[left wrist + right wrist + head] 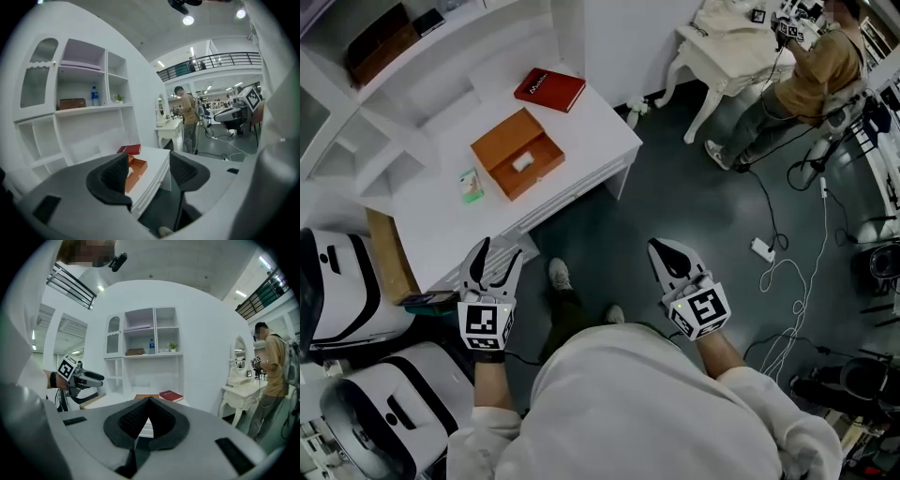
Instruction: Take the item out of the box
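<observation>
Even, bright white light is falling from above in all three views. In the left gripper view two round ceiling lamps (188,20) are blooming into small spots of glare, and strip lights (241,293) are glowing in the right gripper view. In the head view the white table (591,131) is shining almost washed out against the dark floor (694,216). Both gripper views are bulging like a fisheye, with black corners, and the shelves (79,89) are bending in a curve, their recesses shading to pale grey. The near grey shells of the left gripper (149,161) and the right gripper (148,404) are looking slightly soft, while the distance is showing sharper.
</observation>
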### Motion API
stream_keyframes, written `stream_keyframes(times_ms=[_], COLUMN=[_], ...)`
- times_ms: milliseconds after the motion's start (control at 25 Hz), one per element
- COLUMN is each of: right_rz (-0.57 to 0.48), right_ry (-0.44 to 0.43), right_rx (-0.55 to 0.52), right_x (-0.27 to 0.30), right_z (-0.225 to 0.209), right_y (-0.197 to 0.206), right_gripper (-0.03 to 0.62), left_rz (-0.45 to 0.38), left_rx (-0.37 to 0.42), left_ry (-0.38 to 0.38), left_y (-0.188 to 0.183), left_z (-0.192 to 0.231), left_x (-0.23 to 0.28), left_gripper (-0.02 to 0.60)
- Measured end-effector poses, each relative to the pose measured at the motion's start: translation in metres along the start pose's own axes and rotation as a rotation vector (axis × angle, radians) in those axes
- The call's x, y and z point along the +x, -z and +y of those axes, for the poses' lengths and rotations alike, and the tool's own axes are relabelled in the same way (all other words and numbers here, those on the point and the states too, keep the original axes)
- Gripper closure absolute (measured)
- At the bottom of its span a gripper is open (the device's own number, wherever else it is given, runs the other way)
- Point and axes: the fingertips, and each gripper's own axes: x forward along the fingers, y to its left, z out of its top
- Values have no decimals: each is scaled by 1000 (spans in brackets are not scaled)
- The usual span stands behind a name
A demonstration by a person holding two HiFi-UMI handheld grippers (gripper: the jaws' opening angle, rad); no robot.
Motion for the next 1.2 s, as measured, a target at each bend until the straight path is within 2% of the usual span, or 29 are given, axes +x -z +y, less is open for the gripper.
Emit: stream_keyframes(times_ms=[160,600,880,1200], right_rz=[28,33,65,78], right_ry=[33,55,89,71], right_rx=[-5,-40,-24,-18], right_x=[39,183,235,268], right_z=[-12,-11,-6,-22], right_y=[-6,-55,-58,-58], right_gripper=[571,571,571,571], left_rz=[14,62,118,236], left_rx=[33,108,160,209], left_ry=[48,165,238,264], left_y=[3,18,40,75], left_z=[26,113,142,145], left_x=[41,141,185,234], left_gripper=[305,325,350,361])
